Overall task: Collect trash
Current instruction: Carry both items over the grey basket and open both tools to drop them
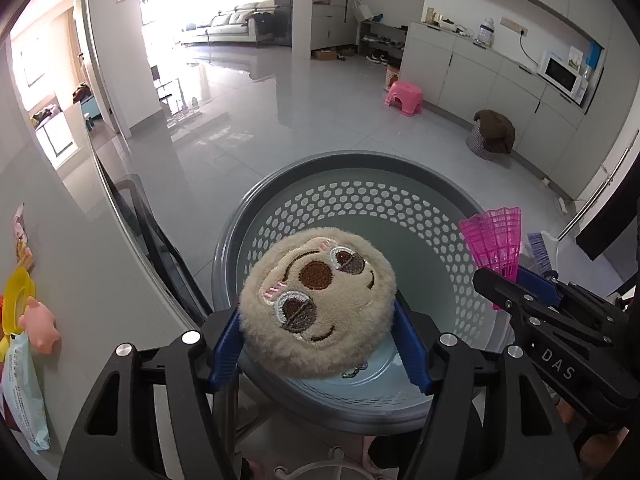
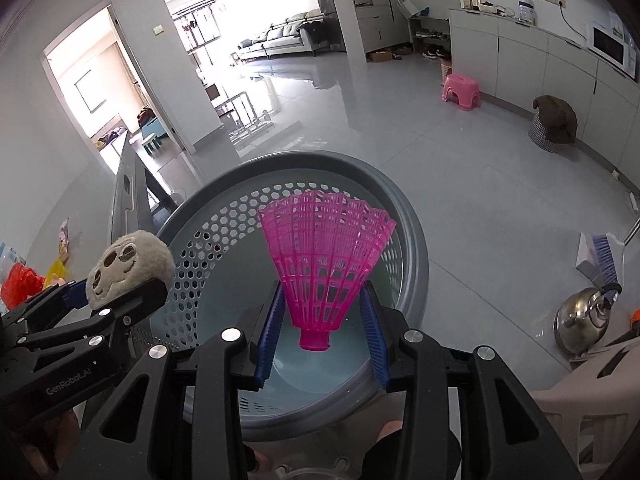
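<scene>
A beige plush sloth face [image 1: 316, 300] sits between the blue pads of my left gripper [image 1: 318, 340], which is shut on its sides just over the round grey perforated basket [image 1: 360, 160]. The same plush toy [image 2: 128, 268] shows at the left of the right wrist view. My right gripper [image 2: 322, 336] has a pink plastic shuttlecock [image 2: 326, 256] between its pads, skirt up and base down over the basket [image 2: 416, 240]. The pad tips touch the lower skirt. The shuttlecock [image 1: 496, 244] also shows in the left wrist view, in the right gripper [image 1: 516, 284].
A grey table edge at left carries a pink pig toy [image 1: 40, 324], a yellow ring [image 1: 16, 292], a wipes pack [image 1: 24, 392] and a red bag [image 2: 20, 284]. A steel kettle [image 2: 588, 320], a blue brush [image 2: 600, 256], a pink stool [image 2: 460, 92] and a cloth-covered bin [image 2: 554, 124] stand on the floor.
</scene>
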Tool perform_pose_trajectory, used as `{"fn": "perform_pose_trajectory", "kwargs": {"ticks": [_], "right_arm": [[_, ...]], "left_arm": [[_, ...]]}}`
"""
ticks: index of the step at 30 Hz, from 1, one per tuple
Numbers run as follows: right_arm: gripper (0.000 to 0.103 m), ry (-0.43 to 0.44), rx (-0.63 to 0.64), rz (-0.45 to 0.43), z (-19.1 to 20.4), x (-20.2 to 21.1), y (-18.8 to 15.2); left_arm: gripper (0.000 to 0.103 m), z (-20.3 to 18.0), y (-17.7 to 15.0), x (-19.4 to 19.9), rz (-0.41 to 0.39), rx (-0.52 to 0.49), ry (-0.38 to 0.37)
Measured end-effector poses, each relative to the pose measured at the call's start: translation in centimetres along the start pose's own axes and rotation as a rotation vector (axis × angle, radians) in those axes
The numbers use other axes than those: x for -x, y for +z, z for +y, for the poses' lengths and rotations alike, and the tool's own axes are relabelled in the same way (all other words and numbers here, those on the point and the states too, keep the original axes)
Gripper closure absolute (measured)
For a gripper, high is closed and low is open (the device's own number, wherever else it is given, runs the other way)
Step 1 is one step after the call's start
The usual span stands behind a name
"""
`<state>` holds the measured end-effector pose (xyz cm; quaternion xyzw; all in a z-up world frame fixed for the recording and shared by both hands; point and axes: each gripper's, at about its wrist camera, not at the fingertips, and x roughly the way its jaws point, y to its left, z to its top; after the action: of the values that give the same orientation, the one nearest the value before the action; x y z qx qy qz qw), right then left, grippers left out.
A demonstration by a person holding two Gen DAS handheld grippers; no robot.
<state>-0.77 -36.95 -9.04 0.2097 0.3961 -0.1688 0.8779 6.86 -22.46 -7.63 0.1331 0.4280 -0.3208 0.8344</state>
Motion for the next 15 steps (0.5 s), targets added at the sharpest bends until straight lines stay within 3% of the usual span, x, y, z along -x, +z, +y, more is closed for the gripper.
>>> {"fn": "perform_pose_trajectory", "kwargs": {"ticks": [3, 7, 15], "right_arm": [[0.045, 0.005, -0.002, -0.022, -0.06, 0.34, -0.02], [0.042, 0.002, -0.007, -0.033, -0.36, 0.82, 0.07], [0.042, 0.004, -0.020, -0.035, -0.66, 1.01, -0.30]], "left_arm": [[0.034, -0.17, 0.13, 0.10, -0.001, 0.000, 0.008], [0.028, -0.30, 0.29, 0.37, -0.013, 0.001, 0.018], [0.027, -0.61, 0.23, 0.64, -0.018, -0.003, 0.023]]}}
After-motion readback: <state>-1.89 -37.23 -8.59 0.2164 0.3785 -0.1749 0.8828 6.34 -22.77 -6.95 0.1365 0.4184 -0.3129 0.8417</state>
